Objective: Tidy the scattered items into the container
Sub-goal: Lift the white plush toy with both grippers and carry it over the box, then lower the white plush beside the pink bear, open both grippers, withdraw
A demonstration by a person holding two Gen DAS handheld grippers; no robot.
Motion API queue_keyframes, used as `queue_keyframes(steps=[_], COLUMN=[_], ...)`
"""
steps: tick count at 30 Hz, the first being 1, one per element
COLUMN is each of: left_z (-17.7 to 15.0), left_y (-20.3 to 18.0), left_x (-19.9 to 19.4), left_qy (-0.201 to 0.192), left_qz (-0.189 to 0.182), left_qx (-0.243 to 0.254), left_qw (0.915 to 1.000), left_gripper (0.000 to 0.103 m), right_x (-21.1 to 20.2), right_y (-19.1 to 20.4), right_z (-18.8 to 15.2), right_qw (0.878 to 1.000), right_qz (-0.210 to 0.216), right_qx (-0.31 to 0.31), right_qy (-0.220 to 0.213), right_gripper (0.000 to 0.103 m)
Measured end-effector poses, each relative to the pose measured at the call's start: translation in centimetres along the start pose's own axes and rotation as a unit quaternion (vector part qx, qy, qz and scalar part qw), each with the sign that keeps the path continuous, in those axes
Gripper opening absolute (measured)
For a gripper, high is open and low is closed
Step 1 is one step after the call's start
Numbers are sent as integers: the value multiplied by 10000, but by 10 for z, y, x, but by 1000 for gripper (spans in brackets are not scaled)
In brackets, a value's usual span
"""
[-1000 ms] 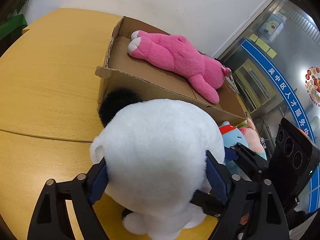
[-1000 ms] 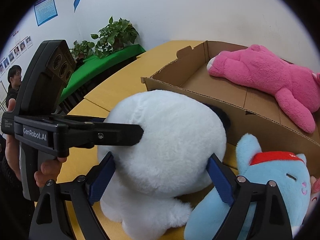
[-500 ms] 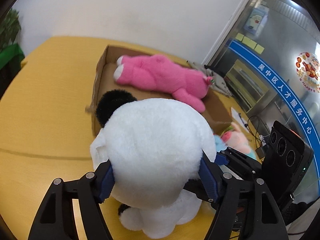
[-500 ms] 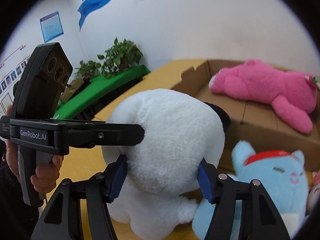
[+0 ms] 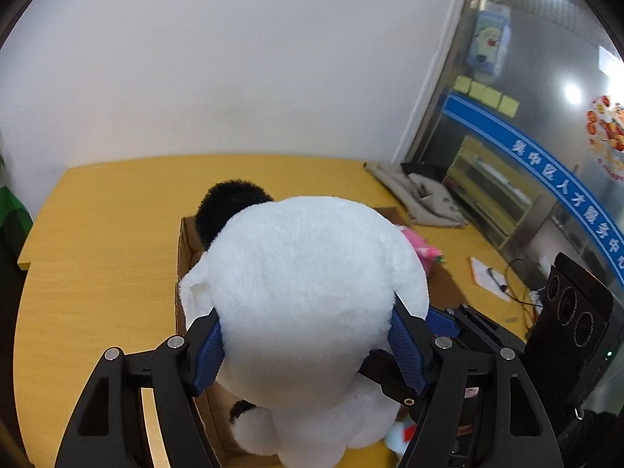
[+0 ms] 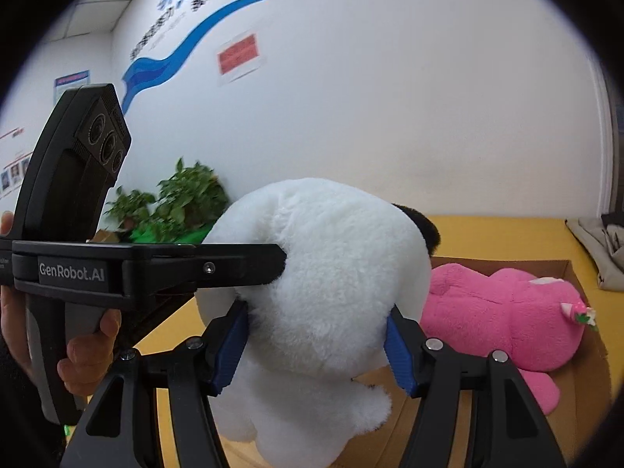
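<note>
White plush panda point(image 5: 312, 296) above cardboard box point(image 6: 577, 355)

The left gripper point(image 5: 306, 347) has both blue pads point(image 5: 206, 351) pressed into the white plush head, at nine and three o'clock. The right gripper point(image 6: 318, 347) clamps the same head likewise. A bare hand point(image 6: 84, 355) at eight o'clock grips the left gripper's handle.
</note>
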State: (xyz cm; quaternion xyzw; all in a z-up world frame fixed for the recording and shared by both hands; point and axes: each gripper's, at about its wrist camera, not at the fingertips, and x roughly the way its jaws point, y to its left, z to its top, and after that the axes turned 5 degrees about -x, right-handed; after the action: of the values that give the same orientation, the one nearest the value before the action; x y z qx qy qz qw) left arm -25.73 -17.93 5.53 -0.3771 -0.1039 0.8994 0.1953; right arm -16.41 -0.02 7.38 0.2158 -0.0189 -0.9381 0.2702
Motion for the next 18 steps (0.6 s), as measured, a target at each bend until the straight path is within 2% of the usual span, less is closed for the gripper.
queue_keyframes(steps=[3, 6, 8, 12, 15, 16, 18], left_z=[-8, -37, -48, -52, -50, -49, -50], left_y=[31, 52, 55, 63, 58, 55, 43], left_x=[51, 86, 89, 80, 74, 69, 53], left_qy=[575, 1094, 1011, 1013, 992, 932, 688], left_qz=[140, 383, 451, 415, 473, 524, 620], left_qx=[-299, -406, -375, -505, -568, -582, -471], left_qw=[9978, 9924, 9931, 9927, 9923, 9926, 9946], left_gripper=[77, 78, 79, 84, 91, 91, 90], right_x=[44, 78, 95, 97, 98, 94, 78], right_y=[-16, -25, -25, -18, -19, -21, -27], right_z=[-20, -51, -70, -68, -69, -69, -63], right_qw=[9982, 9911, 9823, 9780, 9727, 9688, 9701], right_qz=[-85, -104, -33, -100, -32, 61, 25], right_qx=[421, 679, 893, 1023, 1053, 1038, 858], right_qy=[406, 1142, 1648, 1813, 2068, 2248, 2272], right_gripper=[62, 62, 62, 62, 72, 72, 73])
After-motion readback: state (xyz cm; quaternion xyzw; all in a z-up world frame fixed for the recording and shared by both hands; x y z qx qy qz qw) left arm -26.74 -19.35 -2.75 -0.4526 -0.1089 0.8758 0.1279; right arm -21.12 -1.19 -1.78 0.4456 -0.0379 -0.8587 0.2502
